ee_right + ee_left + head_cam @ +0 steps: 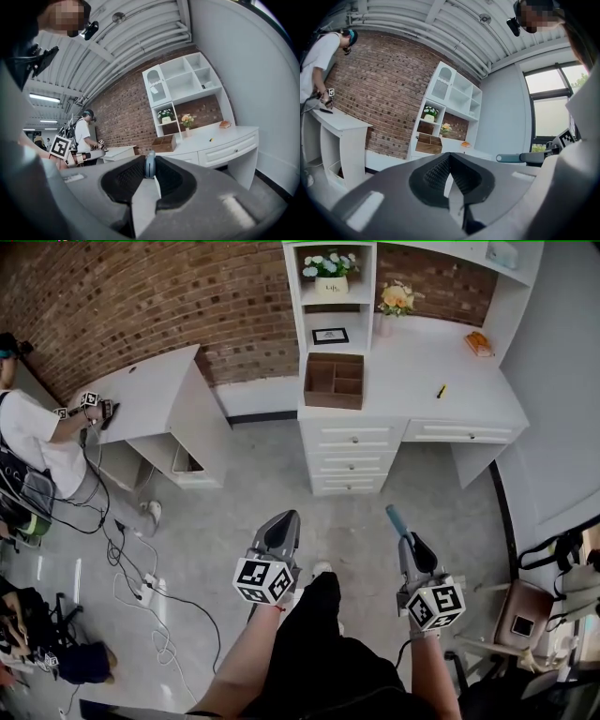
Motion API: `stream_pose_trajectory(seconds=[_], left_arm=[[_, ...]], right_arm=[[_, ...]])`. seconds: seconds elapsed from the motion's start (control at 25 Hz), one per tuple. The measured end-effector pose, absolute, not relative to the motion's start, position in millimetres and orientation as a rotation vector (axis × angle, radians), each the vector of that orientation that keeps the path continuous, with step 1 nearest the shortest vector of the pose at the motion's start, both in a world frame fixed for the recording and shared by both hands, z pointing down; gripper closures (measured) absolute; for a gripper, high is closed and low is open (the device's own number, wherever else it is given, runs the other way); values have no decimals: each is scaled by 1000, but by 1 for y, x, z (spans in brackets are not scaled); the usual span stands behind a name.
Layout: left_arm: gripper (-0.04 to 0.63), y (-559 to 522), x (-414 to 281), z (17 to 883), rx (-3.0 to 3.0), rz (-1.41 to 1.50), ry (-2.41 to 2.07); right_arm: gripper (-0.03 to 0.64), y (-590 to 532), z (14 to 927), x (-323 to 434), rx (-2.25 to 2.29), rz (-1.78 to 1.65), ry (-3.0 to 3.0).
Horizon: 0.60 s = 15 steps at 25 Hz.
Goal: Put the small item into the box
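A wooden box [334,381] with compartments stands on the white desk [422,371], under the shelf unit; it also shows as the box [429,145] and the box [164,144]. My right gripper [397,521] is shut on a small blue-grey item [395,516], which pokes up between the jaws as the item [150,164]. My left gripper [283,521] is shut with nothing in it. Both grippers hang over the floor, well short of the desk. A small yellow thing [441,390] lies on the desk top.
Drawers [349,460] front the desk. Flower pots [397,301] and an orange object [478,343] sit on the desk and shelves. Another person [33,442] works at a white table [155,390] on the left. Cables [141,587] trail on the floor. A chair [525,615] stands right.
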<state>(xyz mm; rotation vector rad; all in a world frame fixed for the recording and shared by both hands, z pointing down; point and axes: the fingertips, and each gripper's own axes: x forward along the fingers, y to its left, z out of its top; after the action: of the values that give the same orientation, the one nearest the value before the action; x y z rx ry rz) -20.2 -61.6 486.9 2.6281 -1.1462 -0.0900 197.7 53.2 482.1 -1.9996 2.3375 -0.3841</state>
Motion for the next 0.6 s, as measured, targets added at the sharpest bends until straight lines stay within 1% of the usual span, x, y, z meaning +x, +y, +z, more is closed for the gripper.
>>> stream_pose_trajectory(seconds=[0.6], left_arm=[[594, -208, 42, 483, 2665, -100, -1078]], right_arm=[[551, -96, 477, 228, -1976, -374, 2395]])
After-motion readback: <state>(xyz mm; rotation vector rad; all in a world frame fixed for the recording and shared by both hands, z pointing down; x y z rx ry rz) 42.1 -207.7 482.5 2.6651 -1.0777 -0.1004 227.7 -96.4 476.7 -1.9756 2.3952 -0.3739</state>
